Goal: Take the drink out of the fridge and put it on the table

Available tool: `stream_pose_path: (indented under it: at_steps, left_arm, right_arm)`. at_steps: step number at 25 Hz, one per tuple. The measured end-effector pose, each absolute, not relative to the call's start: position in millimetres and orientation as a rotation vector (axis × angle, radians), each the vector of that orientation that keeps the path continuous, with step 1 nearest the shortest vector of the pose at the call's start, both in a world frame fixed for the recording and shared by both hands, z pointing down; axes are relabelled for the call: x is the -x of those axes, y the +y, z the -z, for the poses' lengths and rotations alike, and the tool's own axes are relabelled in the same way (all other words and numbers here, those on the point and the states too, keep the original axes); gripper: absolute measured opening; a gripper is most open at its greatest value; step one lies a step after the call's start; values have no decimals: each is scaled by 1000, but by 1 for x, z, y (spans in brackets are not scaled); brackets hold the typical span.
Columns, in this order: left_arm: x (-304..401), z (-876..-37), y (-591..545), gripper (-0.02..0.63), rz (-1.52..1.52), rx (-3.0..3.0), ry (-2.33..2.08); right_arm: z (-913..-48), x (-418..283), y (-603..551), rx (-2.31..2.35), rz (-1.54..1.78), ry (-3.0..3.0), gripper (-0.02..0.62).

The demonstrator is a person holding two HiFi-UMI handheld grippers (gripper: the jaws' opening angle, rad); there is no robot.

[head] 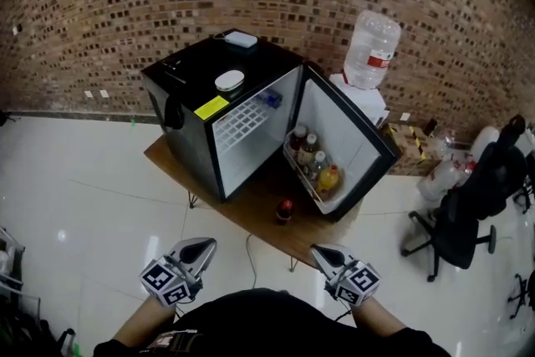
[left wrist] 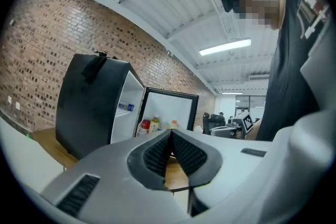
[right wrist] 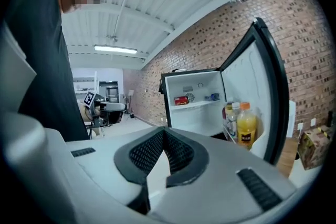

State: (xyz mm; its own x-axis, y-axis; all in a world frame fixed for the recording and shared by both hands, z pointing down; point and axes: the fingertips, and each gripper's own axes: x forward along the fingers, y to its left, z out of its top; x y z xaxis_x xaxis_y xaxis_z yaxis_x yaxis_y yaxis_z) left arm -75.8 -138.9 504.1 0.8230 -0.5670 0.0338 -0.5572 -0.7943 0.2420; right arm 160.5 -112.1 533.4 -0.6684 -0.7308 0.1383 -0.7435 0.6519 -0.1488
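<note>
Locate the drink, a dark bottle with a red cap, upright on the wooden table, just in front of the open fridge and near the lower edge of its door. Judge the placement step as done: bottle outside the fridge, on bare wood, touched by neither claw. Read the spot as a deliberate one, near the front edge of the table for easy reach.

Treat the open door as access left in place; expect closing to need the bottle clear of the door's path.

Check the left claw: pads pressed together, nothing between them, confirmed in the left gripper view. Check the right claw: pads likewise together and empty, confirmed in the right gripper view. Note both held close to the body, well apart from the table, pointing roughly level toward the fridge. Read this as a rest posture after release, not a reach.

Count as follows:
- one drink on the table;
- at least four bottles in the door rack, one of them orange; exact number unclear;
- one red can on the inner shelf;
- two small items on the fridge top;
- one water jug behind;
- two claws.
</note>
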Motion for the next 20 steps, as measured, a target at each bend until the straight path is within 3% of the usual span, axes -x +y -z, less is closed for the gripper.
stream_pose_path:
  at_steps: [10,20]
  left_arm:
    - [193,-502,-66,5,39,-2720,-713]
    - [145,-486,-3,5,49,-2764,-780]
  right_arm:
    - [-502,-32,-49,-1299,-330,-2763,26]
    - [-496,-76,10,-1273,-300,-2816,26]
